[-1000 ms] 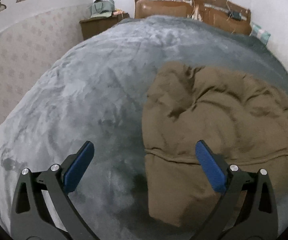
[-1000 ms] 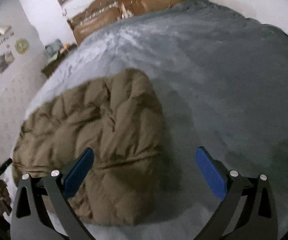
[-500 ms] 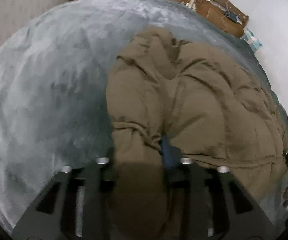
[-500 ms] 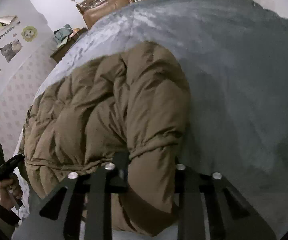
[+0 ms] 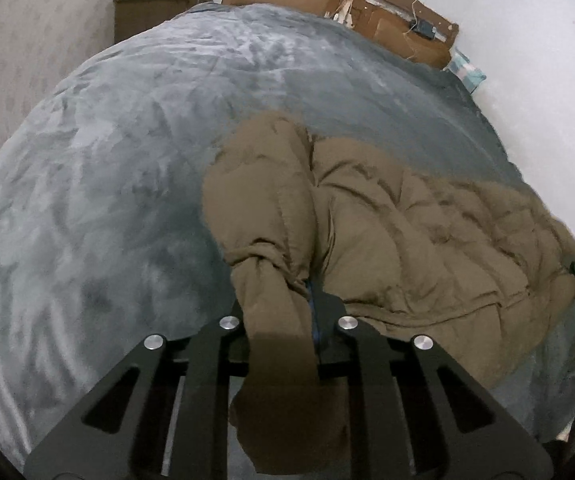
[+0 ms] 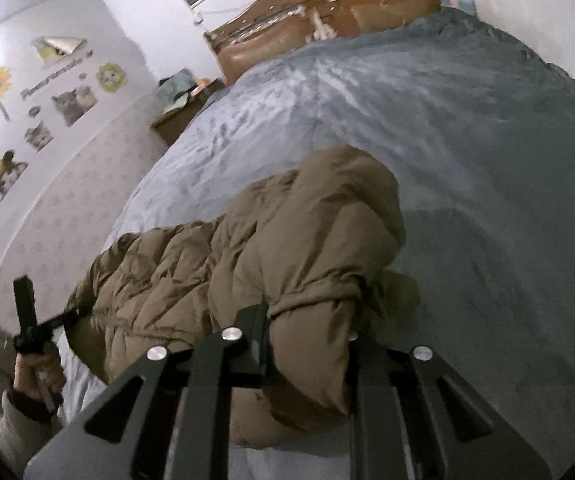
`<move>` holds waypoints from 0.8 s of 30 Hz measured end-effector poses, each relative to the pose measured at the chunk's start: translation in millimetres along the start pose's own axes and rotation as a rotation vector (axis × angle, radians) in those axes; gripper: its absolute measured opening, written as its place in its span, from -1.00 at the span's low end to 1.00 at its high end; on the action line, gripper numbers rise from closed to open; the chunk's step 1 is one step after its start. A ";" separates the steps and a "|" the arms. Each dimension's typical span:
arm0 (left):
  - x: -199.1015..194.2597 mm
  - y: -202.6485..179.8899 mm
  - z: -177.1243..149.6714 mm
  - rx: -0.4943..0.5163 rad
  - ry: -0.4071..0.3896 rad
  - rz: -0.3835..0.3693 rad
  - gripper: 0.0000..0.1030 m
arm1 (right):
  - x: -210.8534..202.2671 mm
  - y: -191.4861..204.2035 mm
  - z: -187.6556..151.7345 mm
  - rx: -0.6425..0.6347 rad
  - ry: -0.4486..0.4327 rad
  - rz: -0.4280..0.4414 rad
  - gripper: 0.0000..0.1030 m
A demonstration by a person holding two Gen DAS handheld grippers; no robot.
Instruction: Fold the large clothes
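Left wrist view: our left gripper is closing, pads already pinching a bunched edge of the brown puffer jacket, which lies crumpled on the grey blanket. Right wrist view: our right gripper is clamped on the jacket's other corner, lifted off the bed.

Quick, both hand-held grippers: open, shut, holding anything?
Left hand-held gripper: jaws closing, pads clamped on a bunched edge of the brown puffer jacket.
Right hand-held gripper: shut on the same jacket's other near edge.
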State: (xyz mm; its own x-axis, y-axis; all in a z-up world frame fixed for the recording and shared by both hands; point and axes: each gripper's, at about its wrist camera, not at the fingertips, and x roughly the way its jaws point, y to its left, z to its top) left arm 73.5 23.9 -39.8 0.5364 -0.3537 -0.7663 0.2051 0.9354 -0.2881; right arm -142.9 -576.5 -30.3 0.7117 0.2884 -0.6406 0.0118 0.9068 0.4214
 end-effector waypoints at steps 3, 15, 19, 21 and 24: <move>-16.3 4.1 -17.0 0.015 -0.005 0.014 -0.63 | -9.6 -6.8 -23.0 -0.006 0.066 0.015 -0.62; -7.7 43.2 -7.9 0.011 -0.084 0.078 0.88 | 24.1 -81.5 -43.1 0.069 0.086 -0.059 0.82; 38.1 26.4 -4.6 0.096 0.080 -0.025 0.90 | 63.0 -95.6 -48.0 0.117 0.198 0.014 0.83; 67.5 22.8 -16.0 0.144 0.197 0.020 0.93 | 81.5 -103.7 -56.9 0.171 0.290 0.075 0.85; 82.1 33.3 -21.4 0.114 0.261 0.011 0.94 | 93.5 -109.4 -63.2 0.199 0.338 0.097 0.86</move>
State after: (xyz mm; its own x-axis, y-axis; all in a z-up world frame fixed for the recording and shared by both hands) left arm 106.9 26.0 -124.6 0.3127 -0.3171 -0.8953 0.2992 0.9275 -0.2240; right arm -122.0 -629.4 -176.9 0.4458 0.4848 -0.7525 0.1153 0.8025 0.5853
